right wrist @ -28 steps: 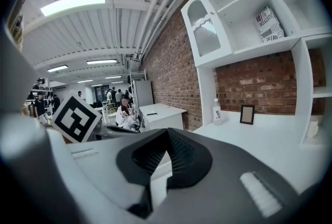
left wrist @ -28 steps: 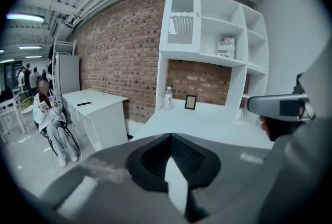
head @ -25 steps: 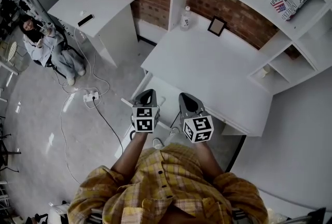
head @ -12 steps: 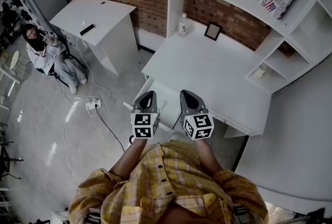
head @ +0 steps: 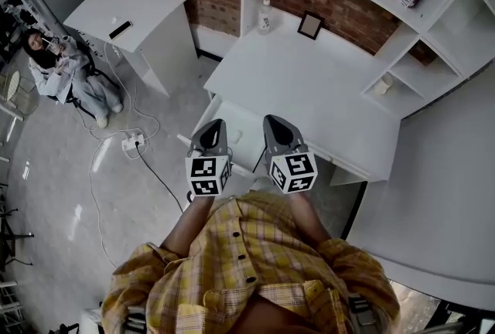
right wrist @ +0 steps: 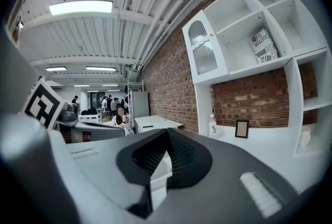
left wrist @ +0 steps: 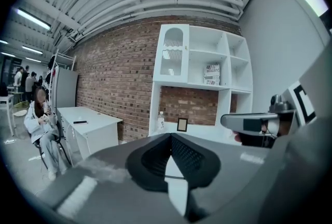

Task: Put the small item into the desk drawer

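Jaws shut and empty on both the left gripper (head: 216,126) and the right gripper (head: 273,122), same as a second ago. Both have lifted slightly and now point nearly level above the open drawer (head: 244,124) at the near left edge of the bench (head: 309,85). Small item is in neither grip, and I cannot tell whether it already lies in the drawer; if it does, probably only the closing remains.

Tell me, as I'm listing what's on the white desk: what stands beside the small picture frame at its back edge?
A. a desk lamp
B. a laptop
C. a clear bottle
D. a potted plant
C: a bottle stands beside the picture frame at the back of the desk.
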